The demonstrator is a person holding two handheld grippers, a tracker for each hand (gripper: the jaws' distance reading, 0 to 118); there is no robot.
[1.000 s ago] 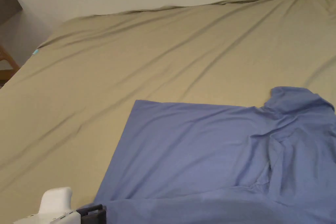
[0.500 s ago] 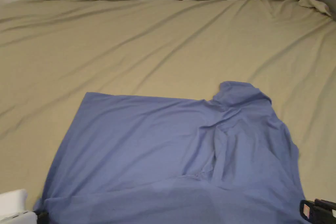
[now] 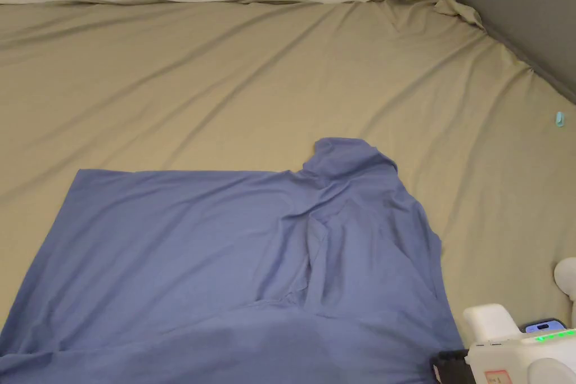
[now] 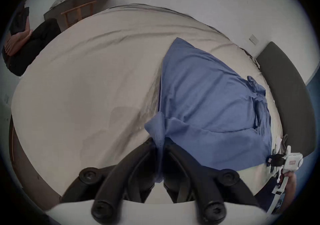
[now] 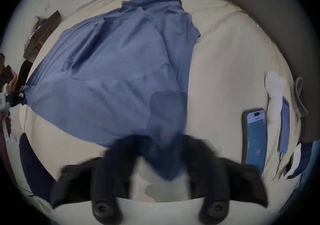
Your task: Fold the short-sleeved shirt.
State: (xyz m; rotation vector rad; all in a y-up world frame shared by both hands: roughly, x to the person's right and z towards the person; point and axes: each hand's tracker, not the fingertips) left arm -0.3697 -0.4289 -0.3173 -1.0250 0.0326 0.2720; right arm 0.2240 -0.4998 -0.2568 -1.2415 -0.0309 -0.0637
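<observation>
A blue short-sleeved shirt (image 3: 225, 261) lies spread on the beige bed sheet (image 3: 225, 81), its collar end bunched toward the right. In the left gripper view my left gripper (image 4: 159, 142) is shut on a near corner of the shirt (image 4: 207, 99). In the right gripper view the jaws of my right gripper (image 5: 164, 142) are blurred, with the shirt's (image 5: 112, 64) other near corner between them. The near edge runs taut between the two grippers. The right gripper (image 3: 444, 367) sits at the bottom right of the head view, at the shirt's edge.
A phone (image 5: 255, 135) lies on the sheet right of the shirt, beside a white object (image 3: 565, 275). A grey headboard (image 3: 523, 8) bounds the bed on the right. A wooden chair (image 4: 78, 12) and a seated person (image 4: 15, 41) are beyond the bed's far left.
The head camera has swung right, so the shirt sits farther left in the picture. The left gripper has slid out of frame and the right one has come in at bottom right.
</observation>
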